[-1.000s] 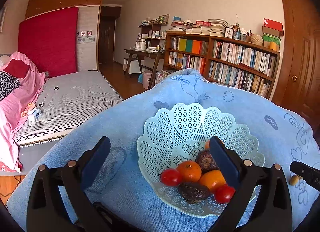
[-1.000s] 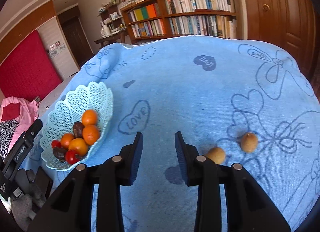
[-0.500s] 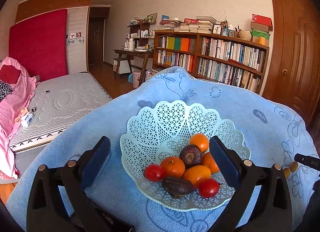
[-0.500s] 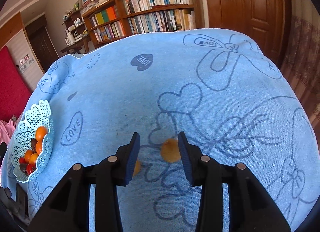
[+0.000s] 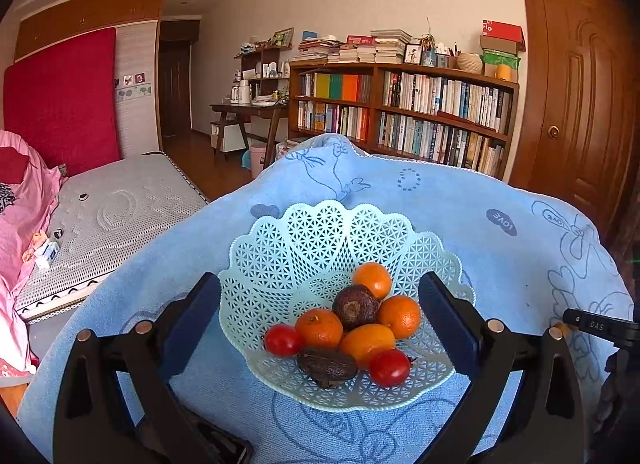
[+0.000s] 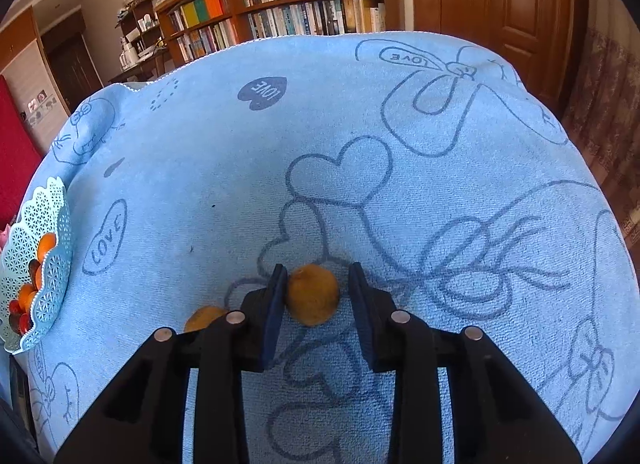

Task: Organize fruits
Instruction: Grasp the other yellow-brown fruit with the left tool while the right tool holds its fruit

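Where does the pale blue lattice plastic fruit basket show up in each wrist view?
Left wrist view: the pale blue lattice plastic fruit basket fills the lower centre, framed between the open fingers of the left gripper.
Right wrist view: the basket sits at the far left edge, partly cut off.
Shared landmark: the blue "LOVE" heart print on the cloth.

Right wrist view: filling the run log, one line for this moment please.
right gripper: open, straddling round brownish-yellow fruit on blue towel | left gripper: open, before pale lattice plastic basket
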`<state>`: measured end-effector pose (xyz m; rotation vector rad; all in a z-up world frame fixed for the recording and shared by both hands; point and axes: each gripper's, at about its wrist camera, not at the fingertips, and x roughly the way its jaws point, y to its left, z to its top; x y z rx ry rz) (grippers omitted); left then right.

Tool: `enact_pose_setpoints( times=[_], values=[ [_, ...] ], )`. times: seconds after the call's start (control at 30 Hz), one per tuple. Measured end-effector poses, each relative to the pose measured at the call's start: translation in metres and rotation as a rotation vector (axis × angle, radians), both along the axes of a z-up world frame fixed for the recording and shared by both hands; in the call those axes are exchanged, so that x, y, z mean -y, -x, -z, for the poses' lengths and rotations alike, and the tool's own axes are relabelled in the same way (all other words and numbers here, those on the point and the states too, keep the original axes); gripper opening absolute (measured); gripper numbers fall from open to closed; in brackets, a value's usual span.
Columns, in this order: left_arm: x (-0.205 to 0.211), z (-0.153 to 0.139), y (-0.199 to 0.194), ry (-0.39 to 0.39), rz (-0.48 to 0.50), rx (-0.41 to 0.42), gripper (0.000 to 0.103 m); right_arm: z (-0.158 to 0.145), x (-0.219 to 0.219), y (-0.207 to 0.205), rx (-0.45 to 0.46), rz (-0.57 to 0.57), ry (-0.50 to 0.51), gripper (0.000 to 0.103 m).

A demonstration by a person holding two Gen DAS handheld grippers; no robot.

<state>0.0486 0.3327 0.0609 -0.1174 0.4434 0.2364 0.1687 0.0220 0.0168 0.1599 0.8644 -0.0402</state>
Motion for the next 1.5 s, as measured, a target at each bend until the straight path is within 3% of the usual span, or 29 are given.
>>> enact_pose_setpoints(
  times=[0.43, 0.8, 1.07, 1.27, 1.5],
  values=[
    [0.046, -0.01, -0.001, -0.05, 0.135, -0.01, 0.1, -0.026, 0.019, 0.031, 0.074, -0.001, -0.038, 0.026],
    [0.142, 0.002, -0.018, -0.09, 0.446, -0.111, 0.1, -0.028, 0.042, 0.044, 0.113, 0.027, -0.076, 0.026],
    [0.19, 0.031, -0.047, -0.045, 0.626, -0.226, 0.098, -0.024, 0.051, 0.046, 0.115, 0.042, -0.129, 0.026],
    [0.211, 0.047, -0.07, -0.044, 0.674, -0.302, 0.083, -0.025, 0.054, 0.048, 0.123, 0.043, -0.149, 0.026],
    [0.228, 0.068, -0.091, -0.018, 0.726, -0.39, 0.053, -0.026, 0.053, 0.049, 0.133, 0.039, -0.155, 0.026]
  ],
)
